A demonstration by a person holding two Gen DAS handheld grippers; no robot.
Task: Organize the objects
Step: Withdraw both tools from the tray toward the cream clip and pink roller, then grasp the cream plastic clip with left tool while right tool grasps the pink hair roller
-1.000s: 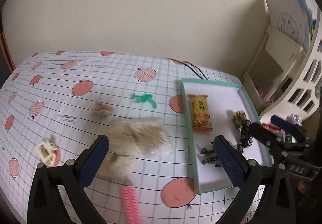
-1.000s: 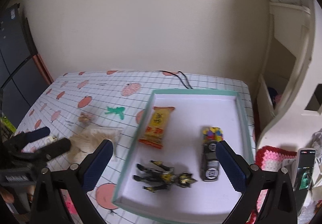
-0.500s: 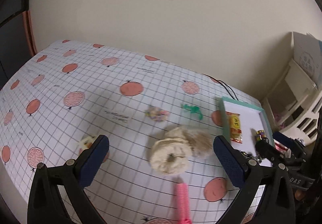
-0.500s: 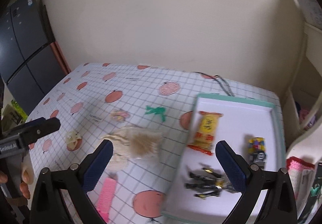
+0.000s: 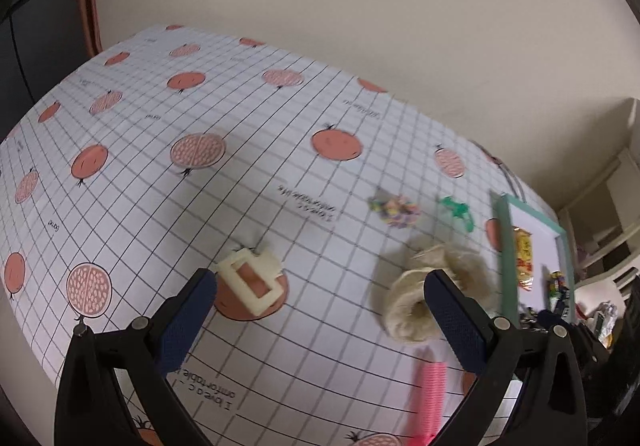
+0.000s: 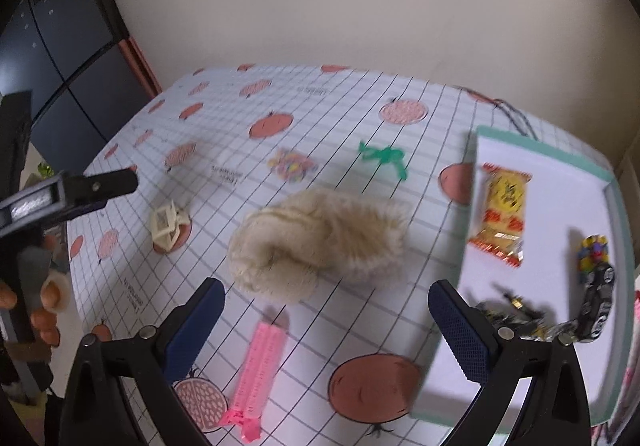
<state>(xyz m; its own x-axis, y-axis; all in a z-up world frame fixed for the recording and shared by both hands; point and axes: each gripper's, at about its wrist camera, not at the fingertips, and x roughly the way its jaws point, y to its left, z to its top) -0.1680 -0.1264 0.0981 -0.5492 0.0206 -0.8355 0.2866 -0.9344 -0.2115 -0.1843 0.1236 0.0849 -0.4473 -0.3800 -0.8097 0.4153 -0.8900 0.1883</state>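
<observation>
Both grippers are hovering spread wide, gripping nothing: left gripper [image 5: 320, 310] above the cream clip [image 5: 250, 280], right gripper [image 6: 326, 316] above the fluffy beige scrunchie [image 6: 316, 242]. Scrunchie is lying left of the teal tray [image 6: 612, 181]; pink comb [image 6: 258, 364] is sitting just in front of scrunchie.

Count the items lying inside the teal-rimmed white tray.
4: yellow snack packet at the left, multicoloured puzzle cube at the right, black toy car below it, dark action figure in front.
</observation>
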